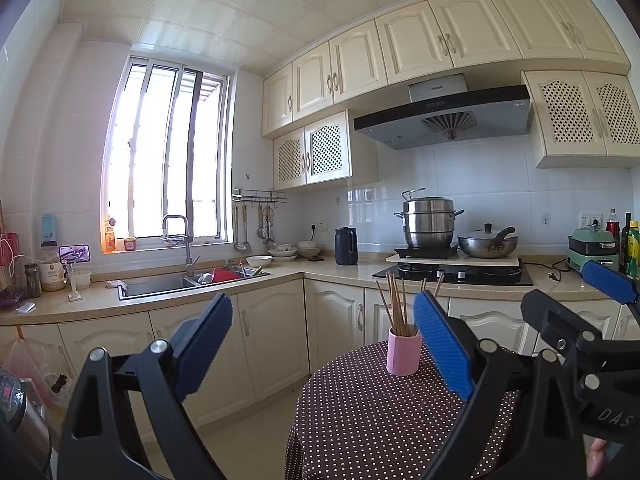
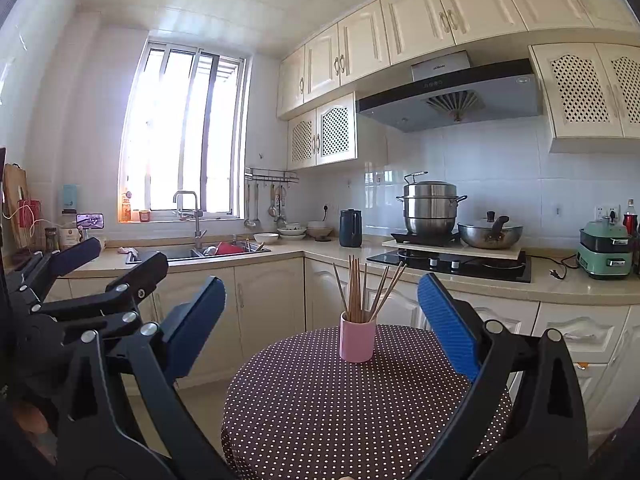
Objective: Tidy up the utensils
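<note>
I held my left gripper (image 1: 324, 344) and my right gripper (image 2: 322, 326) level above the near side of the dotted tablecloth (image 2: 320, 408), both spread wide with nothing between the blue pads (image 2: 448, 328). The pink cup (image 2: 357, 342) stood straight ahead of the right gripper, between the lines of its two fingers but well beyond their tips; from the left gripper it sat ahead and slightly toward the right finger. The chopsticks (image 2: 356, 294) stood in the cup, most bunched upright at its left, a few leaning out to the right in a fan. No loose utensil showed on the cloth, so I judged the sorting already looked done, or else the step in hand was a reach for the cup or the sticks. To do that well I reckoned I should bring one gripper in low and square to the cup's wall, letting the pads straddle it evenly before closing, because a tall light cup loaded with sticks would probably tip if one finger nudged it first. If the sticks were the aim, I thought gathering the leaning ones against the bunch before pinching would serve better than grabbing at a single thin stick, and the other gripper should keep aside, since the two sat close beside each other
</note>
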A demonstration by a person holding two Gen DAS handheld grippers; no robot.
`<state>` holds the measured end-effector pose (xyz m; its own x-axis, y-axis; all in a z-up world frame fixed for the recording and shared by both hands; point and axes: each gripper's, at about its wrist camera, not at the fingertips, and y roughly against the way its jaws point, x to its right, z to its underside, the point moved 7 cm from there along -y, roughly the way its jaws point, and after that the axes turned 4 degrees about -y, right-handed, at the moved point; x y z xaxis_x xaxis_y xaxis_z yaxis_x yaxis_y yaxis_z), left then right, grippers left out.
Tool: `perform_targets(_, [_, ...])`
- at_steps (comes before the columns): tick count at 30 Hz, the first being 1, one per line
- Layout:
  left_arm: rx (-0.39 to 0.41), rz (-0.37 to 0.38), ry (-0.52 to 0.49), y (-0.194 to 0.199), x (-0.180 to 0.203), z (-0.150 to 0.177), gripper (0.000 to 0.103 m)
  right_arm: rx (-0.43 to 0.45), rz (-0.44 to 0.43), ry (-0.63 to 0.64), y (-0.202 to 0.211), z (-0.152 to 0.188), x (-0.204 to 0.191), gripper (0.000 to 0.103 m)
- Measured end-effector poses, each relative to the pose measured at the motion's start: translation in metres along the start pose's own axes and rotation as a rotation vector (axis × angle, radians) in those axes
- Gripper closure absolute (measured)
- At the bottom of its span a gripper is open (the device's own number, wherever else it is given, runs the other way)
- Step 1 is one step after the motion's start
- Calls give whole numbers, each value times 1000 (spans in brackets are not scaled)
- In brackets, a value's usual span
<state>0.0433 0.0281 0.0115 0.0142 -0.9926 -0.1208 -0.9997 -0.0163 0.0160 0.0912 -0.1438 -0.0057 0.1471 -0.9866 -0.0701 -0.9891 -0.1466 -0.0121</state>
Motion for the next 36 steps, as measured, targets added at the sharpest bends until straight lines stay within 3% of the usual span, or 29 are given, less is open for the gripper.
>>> perform_targets(36, [-1,-6,0,0,0,2,13,-3,1,2,0,4,-4,8])
